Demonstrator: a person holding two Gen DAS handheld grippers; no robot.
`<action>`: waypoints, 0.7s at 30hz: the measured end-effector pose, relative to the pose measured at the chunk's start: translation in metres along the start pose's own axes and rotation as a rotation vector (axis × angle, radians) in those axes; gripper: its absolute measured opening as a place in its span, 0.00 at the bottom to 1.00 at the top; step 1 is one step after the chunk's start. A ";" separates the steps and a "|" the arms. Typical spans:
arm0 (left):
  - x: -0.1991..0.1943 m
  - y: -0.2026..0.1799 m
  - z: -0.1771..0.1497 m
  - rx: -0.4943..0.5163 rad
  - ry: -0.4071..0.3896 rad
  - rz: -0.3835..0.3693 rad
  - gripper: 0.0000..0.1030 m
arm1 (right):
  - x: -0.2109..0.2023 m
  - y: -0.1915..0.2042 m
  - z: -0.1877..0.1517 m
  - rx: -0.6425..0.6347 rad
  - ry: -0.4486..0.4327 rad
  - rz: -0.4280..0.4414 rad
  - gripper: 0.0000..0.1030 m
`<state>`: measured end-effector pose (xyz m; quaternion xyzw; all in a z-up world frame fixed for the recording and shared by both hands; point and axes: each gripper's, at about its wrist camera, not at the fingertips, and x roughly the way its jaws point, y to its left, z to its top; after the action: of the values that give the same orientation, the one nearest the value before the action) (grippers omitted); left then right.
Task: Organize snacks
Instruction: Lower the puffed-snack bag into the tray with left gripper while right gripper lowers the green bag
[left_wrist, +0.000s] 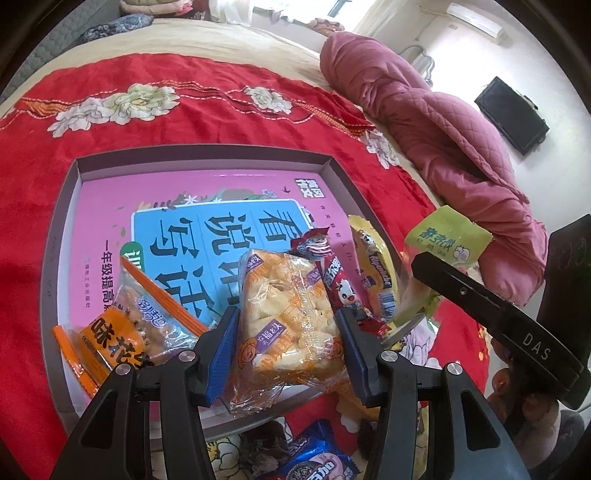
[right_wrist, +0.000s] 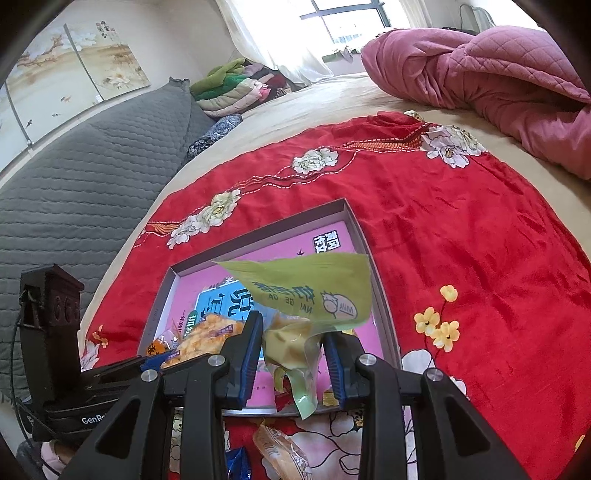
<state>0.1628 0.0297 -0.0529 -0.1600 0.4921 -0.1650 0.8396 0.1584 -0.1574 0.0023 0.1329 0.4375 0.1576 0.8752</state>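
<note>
Snacks (left_wrist: 373, 266) crowd tray (left_wrist: 207, 157); cookie packet (left_wrist: 317, 465), seemingly, lies outside.

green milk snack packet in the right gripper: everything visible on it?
The green packet is a soft, crinkled film pouch, light green, printed with a cartoon cow, "Milk" and Chinese characters. Pale yellowish contents show near its lower end. The right gripper holds it by that end, jaws closed on it, flat top flaring up and tilted above the gray tray, clear of the other snacks.

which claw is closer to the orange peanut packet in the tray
Left. The left claw, shut on the clear rice-puff pack, is right beside the orange peanut packet. The right claw, holding the green milk pouch, sits further over.
</note>
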 end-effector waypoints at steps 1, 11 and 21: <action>0.000 0.000 0.000 0.001 -0.001 0.004 0.53 | 0.002 0.000 0.000 0.001 0.003 0.000 0.32; 0.000 0.002 0.000 0.002 -0.006 0.023 0.53 | 0.010 0.000 -0.004 -0.005 0.022 -0.021 0.32; 0.003 0.002 0.000 0.005 0.002 0.024 0.53 | 0.024 0.000 -0.008 -0.017 0.050 -0.049 0.32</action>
<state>0.1648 0.0297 -0.0559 -0.1518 0.4946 -0.1562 0.8414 0.1655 -0.1471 -0.0195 0.1107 0.4612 0.1431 0.8686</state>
